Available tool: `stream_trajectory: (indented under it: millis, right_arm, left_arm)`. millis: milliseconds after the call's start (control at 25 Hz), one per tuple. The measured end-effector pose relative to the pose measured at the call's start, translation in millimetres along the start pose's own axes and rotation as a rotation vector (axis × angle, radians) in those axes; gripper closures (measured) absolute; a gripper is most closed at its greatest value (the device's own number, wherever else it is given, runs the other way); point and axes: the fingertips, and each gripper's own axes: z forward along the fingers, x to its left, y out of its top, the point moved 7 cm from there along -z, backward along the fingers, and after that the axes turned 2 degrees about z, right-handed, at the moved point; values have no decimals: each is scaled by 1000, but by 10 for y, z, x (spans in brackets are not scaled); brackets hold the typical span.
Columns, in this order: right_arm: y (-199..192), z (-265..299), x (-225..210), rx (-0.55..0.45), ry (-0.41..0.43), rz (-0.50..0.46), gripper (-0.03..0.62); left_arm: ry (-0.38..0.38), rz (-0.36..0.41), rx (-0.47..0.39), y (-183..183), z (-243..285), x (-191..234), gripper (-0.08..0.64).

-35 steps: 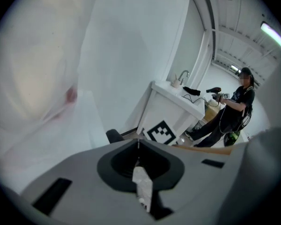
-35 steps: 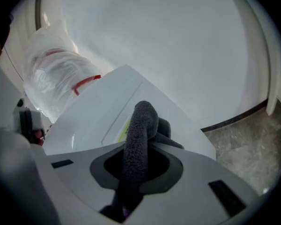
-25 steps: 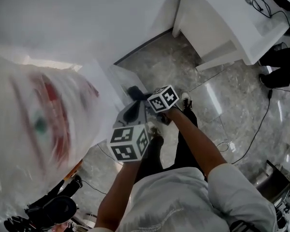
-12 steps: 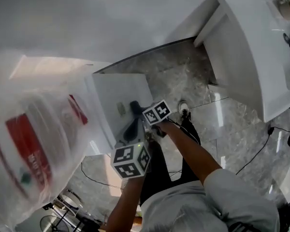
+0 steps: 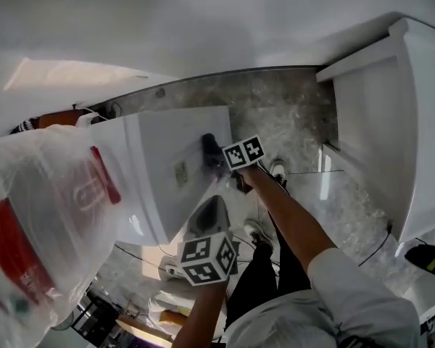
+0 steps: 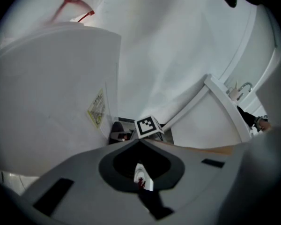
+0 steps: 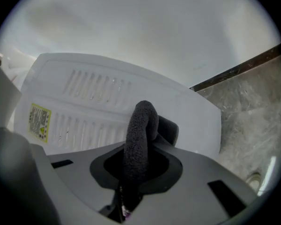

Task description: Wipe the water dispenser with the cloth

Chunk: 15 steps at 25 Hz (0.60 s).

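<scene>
The tall white box-shaped water dispenser (image 5: 170, 158) stood on the grey marble-pattern floor (image 5: 290, 114) near the plain white wall (image 5: 203, 27), w/ its slotted panel (image 7: 93, 90) turned toward you. The dark grey fleecy cloth (image 7: 139, 125) was right at that panel, off to one side of the yellow warning sticker (image 7: 39, 122). It looked to be touching, tho neither view let me confirm contact. Your right gripper (image 7: 136, 149) had its jaws clamped on the cloth, a thick roll of it sticking out past the tips. Your left gripper (image 6: 140, 143) hung lower, beside the dispenser & apart from it, jaws closed together w/ nothing between them.

Up top sat the big clear plastic-wrapped bottle w/ a red label (image 5: 36, 230). A white cabinet (image 5: 391, 114) stood to your right, well apart.

Risks as I read them:
- **Cloth slipping:** it was pinched at one narrow spot, so dragging it across those ribs could've tugged it out of the jaws.
- **Scraping:** if the roll folded over, bare jaw tips would prob scrape the plastic.
- **Rocking:** a hard push high on the body might've rocked the unit, esp. w/ that heavy bottle on top & your left gripper not bracing anything.
- **Sticker:** wiping against its edge could've lifted it.
- **Coverage:** bunched like that, the cloth covered only a small patch per stroke, so missed areas were likely.
</scene>
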Motion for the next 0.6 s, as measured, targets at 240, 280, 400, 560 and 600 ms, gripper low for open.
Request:
stream_trajectory:
  millis: [240,280,400,560,600]
  right_arm:
    - [582,127,-344,66,-75,-128,532]
    - [663,124,-359,97,-80,-183,531]
    - [1030,37,-275,8,-77,-246,531]
    - [1214,-113,188,-88,-15,-261,532]
    - [1148,-163,316,-98,5,-260,532]
  left_arm:
    - [9,-68,0,-158,131,53,545]
    - [10,-69,-6,-183,145,56,545]
    - [7,-58,-43,-249,141,30,545]
    - [0,-78,-95,-394,-91,-16,545]
    - [5,-82,-107,-446,-192,-22,545]
